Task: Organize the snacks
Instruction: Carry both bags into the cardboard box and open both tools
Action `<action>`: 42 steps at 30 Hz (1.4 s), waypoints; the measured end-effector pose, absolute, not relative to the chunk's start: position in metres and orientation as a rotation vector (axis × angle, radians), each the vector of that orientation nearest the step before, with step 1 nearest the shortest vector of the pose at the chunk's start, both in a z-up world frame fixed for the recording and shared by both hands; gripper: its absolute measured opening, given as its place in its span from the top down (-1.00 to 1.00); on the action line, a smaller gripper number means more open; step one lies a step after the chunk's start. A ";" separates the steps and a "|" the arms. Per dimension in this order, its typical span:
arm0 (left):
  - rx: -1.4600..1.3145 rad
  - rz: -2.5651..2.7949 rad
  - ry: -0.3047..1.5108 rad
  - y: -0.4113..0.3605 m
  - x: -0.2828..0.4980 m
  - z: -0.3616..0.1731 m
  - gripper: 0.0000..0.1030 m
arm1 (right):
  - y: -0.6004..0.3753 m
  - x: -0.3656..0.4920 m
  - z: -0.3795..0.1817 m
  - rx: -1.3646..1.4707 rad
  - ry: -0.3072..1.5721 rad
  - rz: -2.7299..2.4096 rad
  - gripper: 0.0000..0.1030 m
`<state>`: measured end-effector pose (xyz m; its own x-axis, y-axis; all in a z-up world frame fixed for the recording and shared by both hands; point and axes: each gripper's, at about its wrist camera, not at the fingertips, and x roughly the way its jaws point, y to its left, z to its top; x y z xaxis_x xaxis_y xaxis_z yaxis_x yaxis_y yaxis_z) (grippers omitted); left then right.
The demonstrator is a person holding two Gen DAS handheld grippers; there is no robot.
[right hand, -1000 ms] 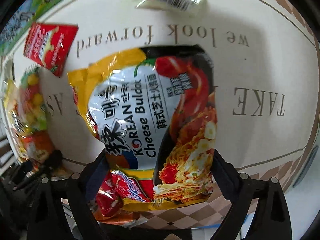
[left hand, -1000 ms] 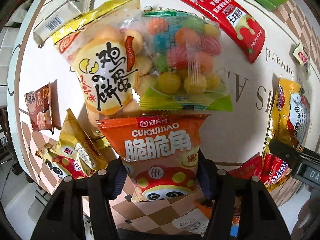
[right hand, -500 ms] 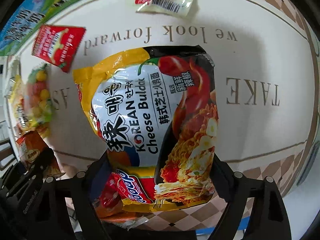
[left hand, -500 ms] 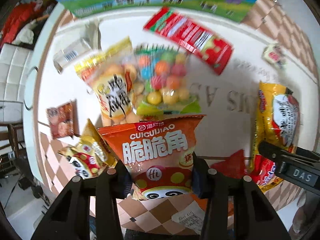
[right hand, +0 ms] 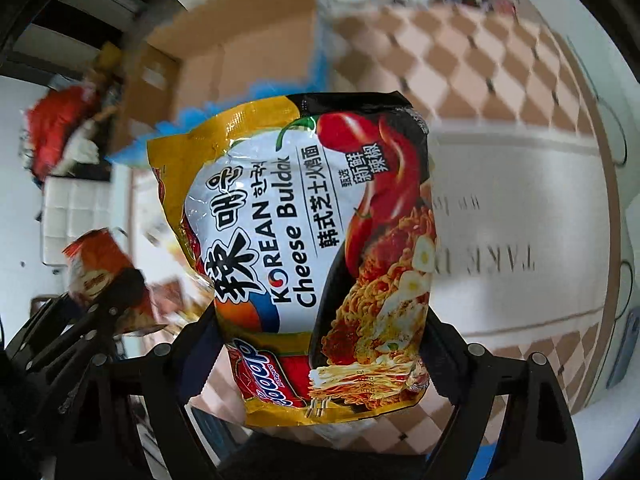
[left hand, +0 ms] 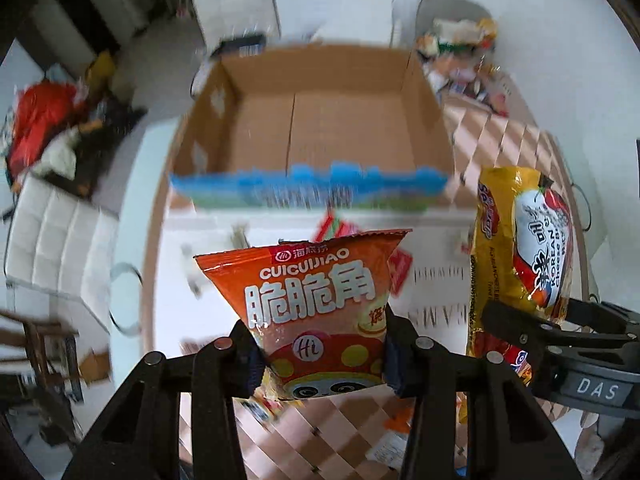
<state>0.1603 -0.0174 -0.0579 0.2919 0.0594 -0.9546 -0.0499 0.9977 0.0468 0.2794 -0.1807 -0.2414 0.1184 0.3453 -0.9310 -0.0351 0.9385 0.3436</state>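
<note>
My left gripper (left hand: 320,354) is shut on an orange snack bag (left hand: 312,304) with a panda face and holds it upright above the table. My right gripper (right hand: 320,344) is shut on a yellow Korean cheese noodle packet (right hand: 304,248), also lifted. The noodle packet also shows at the right of the left wrist view (left hand: 520,256). The orange bag shows at the left of the right wrist view (right hand: 100,276). An open, empty cardboard box (left hand: 312,128) stands ahead at the far side of the table.
The round table (left hand: 440,272) has a white top with lettering and a checkered border. A red packet (left hand: 336,226) lies behind the orange bag. A pile of snacks (left hand: 460,48) sits on a chair behind the box. A white sofa (left hand: 60,232) stands left.
Both grippers rose and tilted up with their packets. The view swung from the snacks lying on the table to the open cardboard box ahead.
</note>
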 end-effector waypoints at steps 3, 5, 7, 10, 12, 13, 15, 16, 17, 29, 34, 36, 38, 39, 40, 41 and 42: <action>0.038 0.049 1.231 0.001 0.176 -0.047 0.17 | -0.178 0.270 -0.214 0.282 1.390 0.264 -0.73; 0.052 0.033 1.213 0.019 0.188 -0.048 0.17 | -0.180 0.264 -0.201 0.285 1.388 0.228 -0.73; 0.070 0.026 1.195 0.028 0.202 -0.045 0.17 | -0.181 0.259 -0.192 0.296 1.368 0.207 -0.73; 0.086 0.019 1.180 0.049 0.225 -0.045 0.17 | -0.177 0.248 -0.187 0.301 1.347 0.174 -0.73; 0.085 0.016 1.186 0.043 0.269 -0.073 0.17 | -0.179 0.261 -0.184 0.301 1.350 0.157 -0.74; 0.074 0.010 1.195 0.045 0.279 -0.080 0.17 | -0.176 0.259 -0.188 0.296 1.351 0.149 -0.73; 0.045 -0.008 1.231 0.050 0.308 -0.098 0.16 | -0.166 0.276 -0.193 0.288 1.367 0.133 -0.73; 0.037 -0.018 1.251 0.046 0.328 -0.111 0.16 | -0.164 0.281 -0.201 0.285 1.378 0.128 -0.74; 0.024 -0.027 1.282 0.051 0.343 -0.120 0.16 | -0.164 0.293 -0.210 0.285 1.388 0.126 -0.73; -0.083 -0.085 1.603 0.076 0.444 -0.239 0.16 | -0.173 0.369 -0.370 0.260 1.604 0.037 -0.74; -0.072 -0.101 1.667 0.079 0.463 -0.268 0.16 | -0.167 0.369 -0.405 0.234 1.652 0.024 -0.74; -0.061 -0.098 1.680 0.080 0.467 -0.275 0.15 | -0.166 0.368 -0.412 0.221 1.662 0.016 -0.74; -0.055 -0.100 1.684 0.080 0.467 -0.278 0.15 | -0.166 0.368 -0.414 0.210 1.672 0.007 -0.74; -0.042 -0.100 1.680 0.079 0.467 -0.280 0.15 | -0.166 0.369 -0.416 0.206 1.676 0.004 -0.74; -0.030 -0.103 1.678 0.078 0.467 -0.282 0.14 | -0.166 0.369 -0.416 0.203 1.681 0.001 -0.74; -0.026 -0.104 1.680 0.077 0.468 -0.286 0.15 | -0.166 0.368 -0.416 0.202 1.685 -0.002 -0.74; -0.024 -0.106 1.684 0.077 0.466 -0.287 0.15 | -0.167 0.368 -0.416 0.201 1.690 -0.005 -0.74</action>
<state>0.4664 0.0770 -0.2875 -0.1159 -0.0782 -0.9902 0.0466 0.9954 -0.0841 0.3684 -0.1670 -0.4162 -0.1146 0.1292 -0.9850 0.1356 0.9843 0.1133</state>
